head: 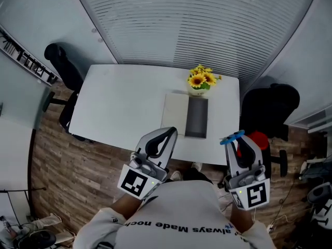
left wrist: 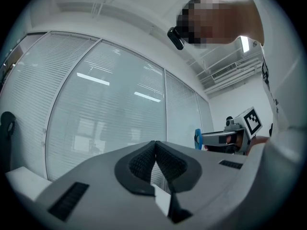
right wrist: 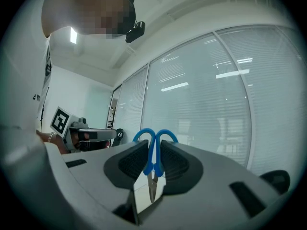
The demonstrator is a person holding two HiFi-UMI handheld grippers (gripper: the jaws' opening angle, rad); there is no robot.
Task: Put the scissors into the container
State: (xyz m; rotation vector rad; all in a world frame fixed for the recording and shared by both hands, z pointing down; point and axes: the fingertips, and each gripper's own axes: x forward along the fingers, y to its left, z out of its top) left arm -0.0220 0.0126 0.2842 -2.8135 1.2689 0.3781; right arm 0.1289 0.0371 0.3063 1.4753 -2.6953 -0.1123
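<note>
Right gripper (right wrist: 153, 147): jaws clamped on the blue-handled steel scissors (right wrist: 153, 161), which they hold by the shanks just under the finger loops. The loops stand above the pads and the blades point back toward the camera. We judge this grip suits a tips-first drop.

In the head view the scissors (head: 232, 137) sit at lower right, held in the air and well apart from the dark grey rectangular container (head: 196, 119) at frame centre on the white table (head: 124, 102).

Left gripper (left wrist: 155, 150): pads pressed together, nothing between them; probably idle.

Not resolved:
- Both gripper views look toward the glass wall, so neither shows the container.
- The head view shows no blades.
- The pale panel left of the container could be a lid or a mat; we cannot tell.
</note>
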